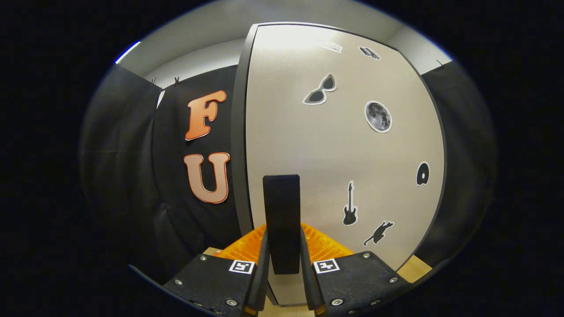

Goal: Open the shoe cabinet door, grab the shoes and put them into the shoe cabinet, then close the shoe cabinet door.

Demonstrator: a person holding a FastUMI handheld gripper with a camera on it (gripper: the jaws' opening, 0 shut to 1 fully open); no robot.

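Gripper [284,246] fingers sit close together, clamped on the dark upright handle [282,215] that stands between them, one finger pressing each side of it. The handle is a tall, narrow bar fixed to the front of the shoe cabinet door [335,154], and its top end rises clear above the fingertips while its lower end drops down between the finger bases. The gap between the fingers is only as wide as the handle itself, so the gripper is nearly closed and grasping the bar.

The door is a pale, matte panel with a dark frame, directly ahead of the fingers and very near. Whether it is fully shut or slightly ajar cannot be told from this angle. Several stickers are stuck on it: a pair of sunglasses [320,90] high up, a round moon [378,116] to the right of that, a small disc [422,174] near the door's right edge, a guitar [350,204] just right of the handle, and a leaping cat [379,233] below the guitar. Two more small stickers near the door's top are too blurred to make out.

Light wood of the desk [418,267] shows beneath the cabinet's right corner, beyond the right finger.
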